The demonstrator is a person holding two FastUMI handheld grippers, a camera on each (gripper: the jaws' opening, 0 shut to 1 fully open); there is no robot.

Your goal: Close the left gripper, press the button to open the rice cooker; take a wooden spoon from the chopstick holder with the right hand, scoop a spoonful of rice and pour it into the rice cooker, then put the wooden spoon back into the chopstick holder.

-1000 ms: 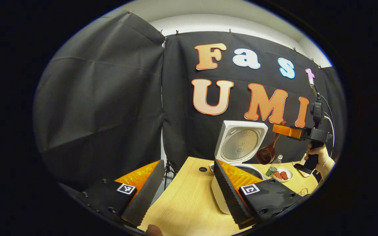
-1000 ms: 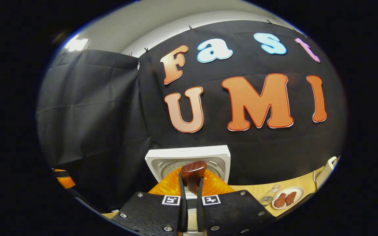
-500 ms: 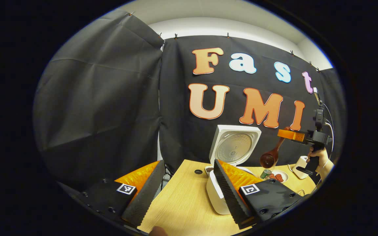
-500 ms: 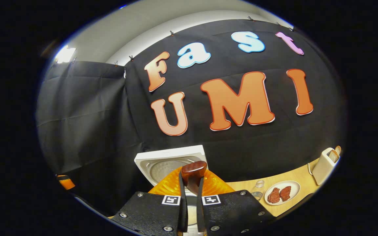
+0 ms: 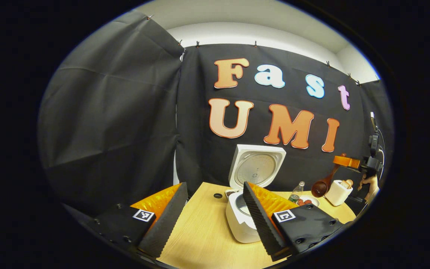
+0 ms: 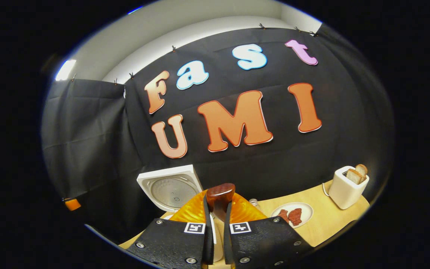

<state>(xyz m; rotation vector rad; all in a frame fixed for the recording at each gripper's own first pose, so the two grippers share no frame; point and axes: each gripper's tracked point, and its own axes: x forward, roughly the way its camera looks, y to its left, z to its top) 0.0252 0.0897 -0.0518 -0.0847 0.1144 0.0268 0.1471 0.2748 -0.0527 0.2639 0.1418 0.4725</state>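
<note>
A wooden table carries the open rice cooker, plate, bottle and toaster

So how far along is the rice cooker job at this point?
Done: the rice cooker stands with its lid up. In hand: the right tool is shut on the wooden spoon, held in the air beside the toaster. Whether rice went in can't be told. Left: returning the spoon to its holder.

Both views wall-facing, sharing rice cooker.
</note>
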